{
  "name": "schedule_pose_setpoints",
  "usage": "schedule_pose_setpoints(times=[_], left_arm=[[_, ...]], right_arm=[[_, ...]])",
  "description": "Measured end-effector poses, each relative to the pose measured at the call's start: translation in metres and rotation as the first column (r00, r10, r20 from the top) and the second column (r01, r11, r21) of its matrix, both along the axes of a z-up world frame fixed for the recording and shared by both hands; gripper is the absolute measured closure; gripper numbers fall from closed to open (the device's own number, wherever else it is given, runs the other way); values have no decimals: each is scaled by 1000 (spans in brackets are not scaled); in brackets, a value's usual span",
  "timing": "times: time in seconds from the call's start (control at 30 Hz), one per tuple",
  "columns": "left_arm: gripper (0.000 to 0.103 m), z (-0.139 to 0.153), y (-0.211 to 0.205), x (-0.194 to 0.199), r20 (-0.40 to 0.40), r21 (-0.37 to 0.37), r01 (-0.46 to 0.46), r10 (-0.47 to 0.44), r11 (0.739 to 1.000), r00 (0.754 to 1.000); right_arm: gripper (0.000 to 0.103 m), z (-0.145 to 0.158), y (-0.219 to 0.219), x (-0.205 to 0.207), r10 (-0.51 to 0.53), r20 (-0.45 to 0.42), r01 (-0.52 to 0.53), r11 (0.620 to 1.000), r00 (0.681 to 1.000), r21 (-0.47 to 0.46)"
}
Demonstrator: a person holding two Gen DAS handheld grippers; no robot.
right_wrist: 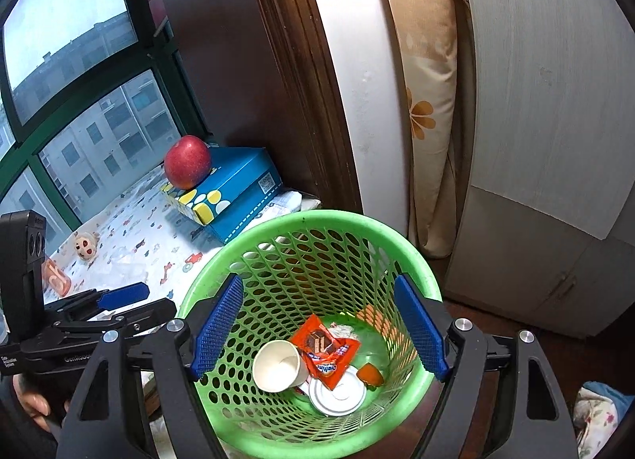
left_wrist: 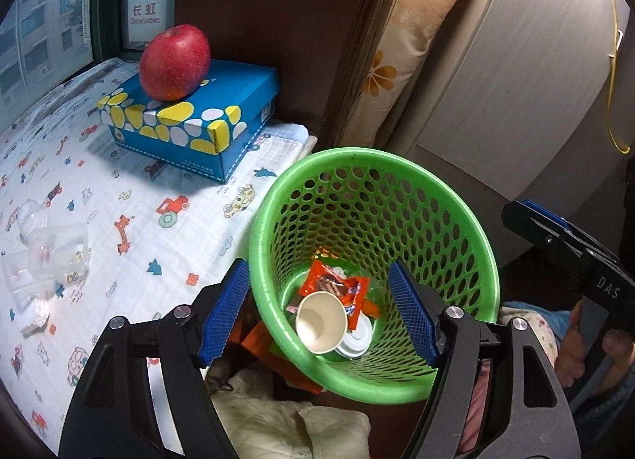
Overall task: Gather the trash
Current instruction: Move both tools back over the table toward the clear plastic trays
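Observation:
A green perforated trash basket (left_wrist: 448,197) stands beside the bed and also shows in the right wrist view (right_wrist: 301,220). It holds a white paper cup (left_wrist: 321,320), an orange snack wrapper (left_wrist: 337,284) and a white lid (right_wrist: 337,391). My left gripper (left_wrist: 319,312) is open and empty above the basket's near rim. My right gripper (right_wrist: 317,328) is open and empty above the basket's mouth. Clear plastic cups (left_wrist: 51,256) and a crumpled white tissue (left_wrist: 33,314) lie on the patterned bed sheet (left_wrist: 131,189) to the left.
A red apple (left_wrist: 174,62) sits on a blue spotted box (left_wrist: 190,117) at the back. A window (right_wrist: 71,74) is behind. A wardrobe (right_wrist: 555,101) and a floral cushion (right_wrist: 428,101) stand right. A small doll (right_wrist: 86,245) lies on the sheet.

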State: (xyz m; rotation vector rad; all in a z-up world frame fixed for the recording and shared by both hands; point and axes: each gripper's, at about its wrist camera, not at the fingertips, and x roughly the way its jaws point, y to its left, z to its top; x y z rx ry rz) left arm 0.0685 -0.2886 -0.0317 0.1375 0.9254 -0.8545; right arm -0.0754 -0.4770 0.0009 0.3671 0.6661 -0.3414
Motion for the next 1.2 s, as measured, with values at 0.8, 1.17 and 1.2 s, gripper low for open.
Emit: schedule_pose_setpoints(times=[0.8, 1.17, 1.2], left_arm=[[31, -22, 175, 86, 78, 95, -399, 393, 912, 916], [27, -51, 210, 126, 76, 179, -304, 295, 935, 952], [27, -53, 210, 129, 83, 189, -290, 279, 938, 957]], right_arm=[[26, -4, 82, 67, 208, -18, -208, 978, 978, 14], [25, -11, 115, 102, 286, -50, -286, 958, 957, 15], [25, -11, 117, 106, 292, -54, -291, 957, 955, 18]])
